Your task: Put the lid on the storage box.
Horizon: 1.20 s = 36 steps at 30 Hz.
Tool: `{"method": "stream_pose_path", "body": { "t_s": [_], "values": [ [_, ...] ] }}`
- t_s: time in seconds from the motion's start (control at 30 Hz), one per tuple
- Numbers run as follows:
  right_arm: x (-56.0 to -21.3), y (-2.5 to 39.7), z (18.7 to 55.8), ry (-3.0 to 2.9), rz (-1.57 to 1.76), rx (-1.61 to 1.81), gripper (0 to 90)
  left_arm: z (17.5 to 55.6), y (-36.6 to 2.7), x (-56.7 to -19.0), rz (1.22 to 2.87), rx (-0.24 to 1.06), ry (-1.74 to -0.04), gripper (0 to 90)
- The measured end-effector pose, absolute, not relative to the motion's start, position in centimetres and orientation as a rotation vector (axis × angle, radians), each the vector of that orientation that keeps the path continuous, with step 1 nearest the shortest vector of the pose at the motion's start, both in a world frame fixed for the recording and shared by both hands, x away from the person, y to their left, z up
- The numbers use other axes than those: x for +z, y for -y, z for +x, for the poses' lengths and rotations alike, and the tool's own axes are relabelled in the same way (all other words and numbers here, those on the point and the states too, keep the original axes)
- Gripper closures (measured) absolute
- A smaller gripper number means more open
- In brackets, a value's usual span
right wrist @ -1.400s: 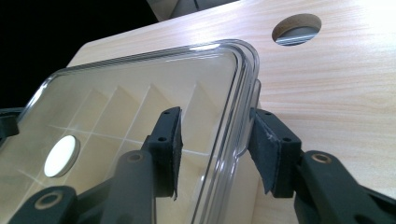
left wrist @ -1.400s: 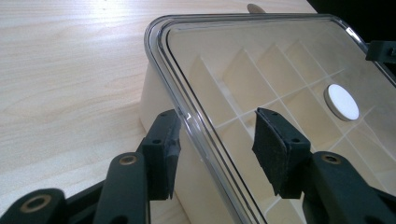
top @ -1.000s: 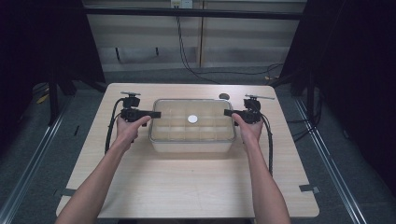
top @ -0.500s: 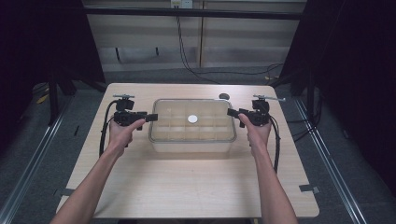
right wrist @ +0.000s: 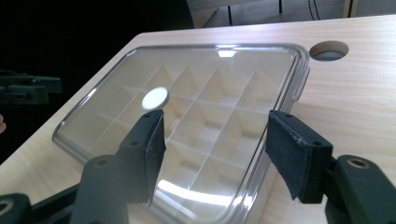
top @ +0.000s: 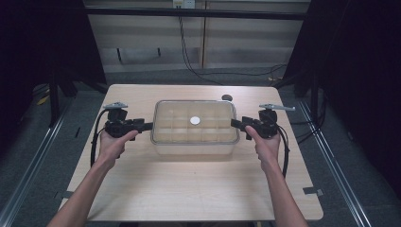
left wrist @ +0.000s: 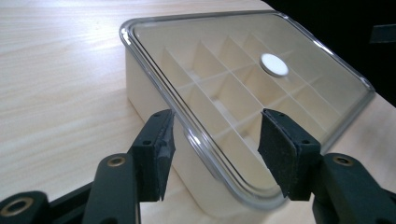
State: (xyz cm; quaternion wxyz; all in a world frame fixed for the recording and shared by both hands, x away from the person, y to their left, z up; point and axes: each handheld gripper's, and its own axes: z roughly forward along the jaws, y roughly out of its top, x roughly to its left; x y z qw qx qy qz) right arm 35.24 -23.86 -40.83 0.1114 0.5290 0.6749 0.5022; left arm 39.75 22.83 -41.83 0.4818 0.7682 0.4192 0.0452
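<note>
A cream compartment box [top: 194, 147] under a clear lid [top: 208, 113] stands mid-table, with a white disc [top: 195, 120] on the lid. My left gripper [top: 150, 126] is at the box's left end and my right gripper [top: 233, 123] at its right end. In the left gripper view the open left gripper [left wrist: 215, 140] straddles the lid's rim [left wrist: 187, 126] without touching it. The right gripper [right wrist: 215, 140] is likewise open over the lid's edge [right wrist: 261, 154] in the right gripper view. Empty compartments show through the lid [right wrist: 196, 102].
The wooden table [top: 189, 189] has bare surface in front of the box and at both sides. A round cable hole [top: 227, 98] lies behind the box's right corner. Dark drapes and floor rails flank the table.
Both hands have drawn outward and slightly toward the person, so the jaw tips now sit at the box's ends rather than over it. The box has not moved.
</note>
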Motion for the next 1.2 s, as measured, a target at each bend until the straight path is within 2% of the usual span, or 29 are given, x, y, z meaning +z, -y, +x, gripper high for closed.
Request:
{"method": "stream_pose_path", "body": {
  "t_s": [0.3, 0.47, 0.9, 1.2],
  "values": [
    [-41.4, 24.4, 31.7, -1.995, 1.515, 1.484, 37.5, 36.4, -24.6, -41.5, 1.918, 0.154, -1.005, 40.6],
    [-41.6, 24.5, 29.6, -2.016, 1.477, 1.471, 40.3, 34.4, -25.5, -41.7, 1.93, 0.174, -0.998, 39.7],
    [-43.1, 24.4, 24.8, -2.021, 1.474, 1.459, 41.4, 30.0, -26.5, -44.0, 1.966, 0.152, -0.998, 31.8],
    [-44.7, 24.5, 21.9, -2.019, 1.489, 1.453, 41.5, 27.4, -26.5, -45.4, 1.964, 0.114, -1.019, 30.8]
  ]
}}
